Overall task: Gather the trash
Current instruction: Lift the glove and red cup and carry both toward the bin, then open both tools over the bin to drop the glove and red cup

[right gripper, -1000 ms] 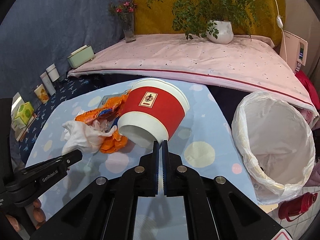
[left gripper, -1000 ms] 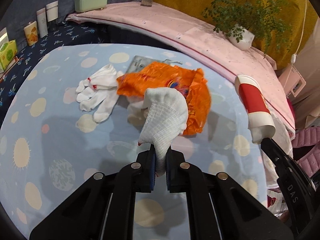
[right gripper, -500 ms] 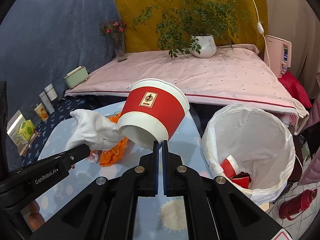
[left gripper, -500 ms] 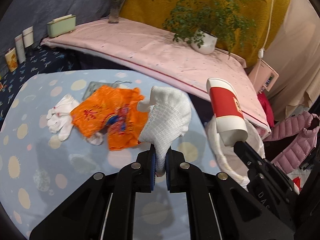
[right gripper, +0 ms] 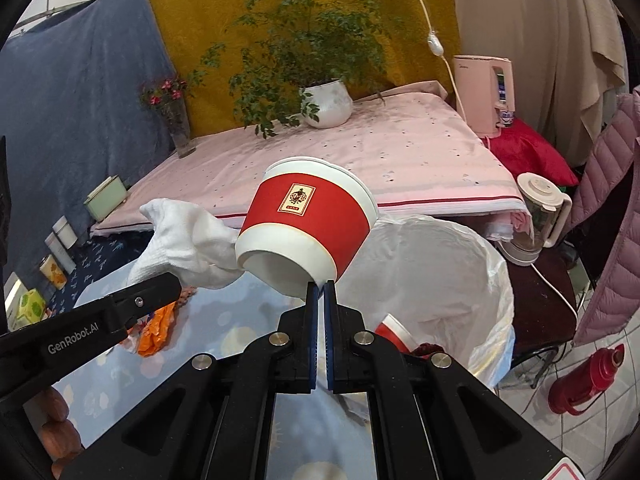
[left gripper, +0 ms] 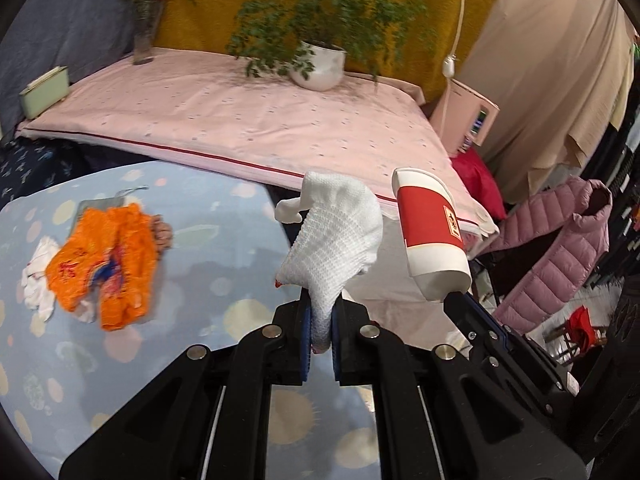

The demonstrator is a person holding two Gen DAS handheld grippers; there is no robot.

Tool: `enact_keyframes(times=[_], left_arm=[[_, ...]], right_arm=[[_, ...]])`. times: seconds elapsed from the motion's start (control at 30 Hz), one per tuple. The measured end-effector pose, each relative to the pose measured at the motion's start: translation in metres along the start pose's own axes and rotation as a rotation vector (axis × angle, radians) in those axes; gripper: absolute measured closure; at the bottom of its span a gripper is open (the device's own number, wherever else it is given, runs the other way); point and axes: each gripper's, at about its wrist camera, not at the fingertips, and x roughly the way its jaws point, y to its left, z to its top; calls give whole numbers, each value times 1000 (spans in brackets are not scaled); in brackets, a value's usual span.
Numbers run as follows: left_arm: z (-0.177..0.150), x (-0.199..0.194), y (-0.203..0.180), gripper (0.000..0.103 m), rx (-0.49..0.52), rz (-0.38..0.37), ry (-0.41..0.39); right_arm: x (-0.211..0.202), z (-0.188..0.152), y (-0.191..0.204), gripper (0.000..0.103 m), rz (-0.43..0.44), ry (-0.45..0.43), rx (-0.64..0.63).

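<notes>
Clamped tight on the cuff of a white knit glove point(left gripper: 334, 236), the left claw point(left gripper: 320, 330) holds the limp fabric up so that it droops sideways over the edge of the desk point(left gripper: 224, 240), clear of the cloth and ready to be dropped. Just beside it, the right claw point(right gripper: 321, 312) is clenched on the bottom rim of a red-and-white paper cup point(right gripper: 308, 232), which sits tilted with its mouth away from the camera; pinching the thin rim is probably the only purchase narrow fingers get on so wide a cup. Both pieces hang close together near the white-lined trash bin point(right gripper: 472, 256), which stands off the desk's end and already has a red cup point(right gripper: 396, 334) lying inside. Further out, an orange plastic wrapper point(left gripper: 106, 264) and another white glove point(left gripper: 36, 284) lie on the desk, not yet collected.
</notes>
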Motion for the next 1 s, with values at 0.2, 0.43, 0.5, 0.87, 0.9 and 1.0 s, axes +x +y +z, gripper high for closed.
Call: enact_keyframes(times=[0.2, 0.43, 0.5, 0.87, 0.9, 1.0], left_arm=[[3, 25, -35, 96, 44, -43, 35], [6, 41, -52, 60, 33, -51, 41], [6, 40, -51, 53, 31, -28, 22], [1, 44, -38, 47, 33, 42, 32], [0, 44, -36, 45, 32, 51, 31], [-2, 43, -32, 42, 30, 68, 27]], right_arm=[[4, -1, -42, 100, -42, 10, 62], [13, -4, -68, 100, -67, 30, 105], [16, -6, -70, 100, -66, 35, 111], [37, -10, -68, 98, -53, 79, 108], [39, -11, -66, 94, -54, 87, 105], [42, -14, -62, 89, -51, 94, 96]])
